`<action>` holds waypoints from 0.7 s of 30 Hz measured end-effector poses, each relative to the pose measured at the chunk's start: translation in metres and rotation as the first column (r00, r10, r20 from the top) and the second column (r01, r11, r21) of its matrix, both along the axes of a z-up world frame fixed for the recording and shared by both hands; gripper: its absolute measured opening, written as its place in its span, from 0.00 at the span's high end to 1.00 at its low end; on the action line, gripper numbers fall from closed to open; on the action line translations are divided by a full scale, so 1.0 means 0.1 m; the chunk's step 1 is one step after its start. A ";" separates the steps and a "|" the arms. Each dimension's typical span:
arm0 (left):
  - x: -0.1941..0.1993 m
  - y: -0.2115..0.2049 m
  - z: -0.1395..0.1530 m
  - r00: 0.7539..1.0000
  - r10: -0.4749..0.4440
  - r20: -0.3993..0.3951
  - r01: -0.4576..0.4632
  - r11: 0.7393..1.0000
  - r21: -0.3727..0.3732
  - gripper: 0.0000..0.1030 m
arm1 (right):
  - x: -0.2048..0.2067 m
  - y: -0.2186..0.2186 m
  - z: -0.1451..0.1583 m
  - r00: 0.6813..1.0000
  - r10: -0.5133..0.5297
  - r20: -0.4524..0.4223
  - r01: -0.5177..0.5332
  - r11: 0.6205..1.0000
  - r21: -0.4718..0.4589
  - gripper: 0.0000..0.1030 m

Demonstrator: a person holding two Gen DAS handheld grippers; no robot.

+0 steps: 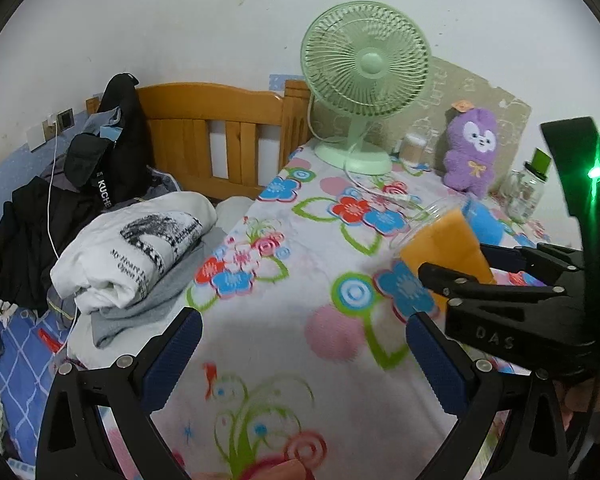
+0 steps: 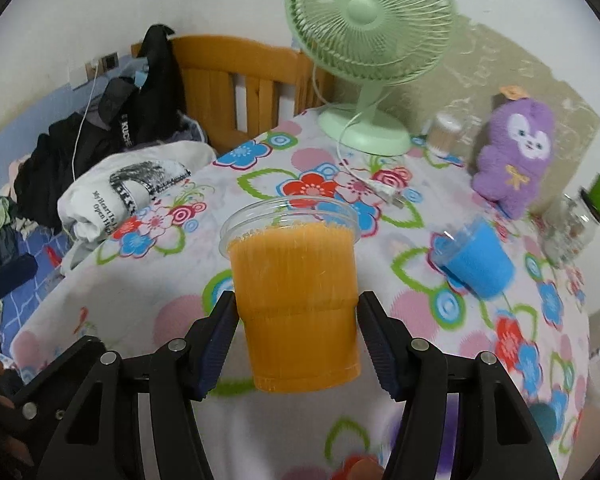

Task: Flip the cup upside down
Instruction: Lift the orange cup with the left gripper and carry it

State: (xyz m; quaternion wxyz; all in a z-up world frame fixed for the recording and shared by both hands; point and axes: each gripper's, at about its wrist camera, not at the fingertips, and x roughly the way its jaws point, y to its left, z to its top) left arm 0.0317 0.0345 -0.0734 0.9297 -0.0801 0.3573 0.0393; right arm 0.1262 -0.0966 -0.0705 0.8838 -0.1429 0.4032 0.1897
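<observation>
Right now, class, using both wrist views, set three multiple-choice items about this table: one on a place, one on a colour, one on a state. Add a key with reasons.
1. Where does the pale green desk fan stand?
A. on the floor
B. at the far end of the flowered tablecloth
C. on the folded white shirt

2. What colour is the second plastic cup, the one nobody holds?
A. blue
B. red
C. black

3. How is the orange ribbed plastic cup held?
A. lying flat on the cloth
B. between the left gripper's jaws
C. between the right gripper's jaws

Key: 1 B, its base rests on the cloth near the wall. 2 A, blue shows. 3 C, the jaws press both sides.
</observation>
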 end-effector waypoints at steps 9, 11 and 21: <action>-0.73 -0.26 -0.27 0.999 -0.038 -0.037 0.037 0.999 -0.017 0.00 | -0.80 -0.39 -0.16 0.987 -0.145 -0.073 0.151 0.986 0.076 0.38; -0.88 -0.32 -0.35 0.998 -0.049 -0.051 0.049 0.999 -0.008 0.00 | -0.93 -0.42 -0.24 0.983 -0.155 -0.103 0.163 0.983 0.083 0.38; -1.29 -0.58 -0.54 0.993 -0.095 -0.074 0.096 0.995 0.006 0.00 | -1.29 -0.41 -0.42 0.979 -0.161 -0.128 0.168 0.985 0.049 0.36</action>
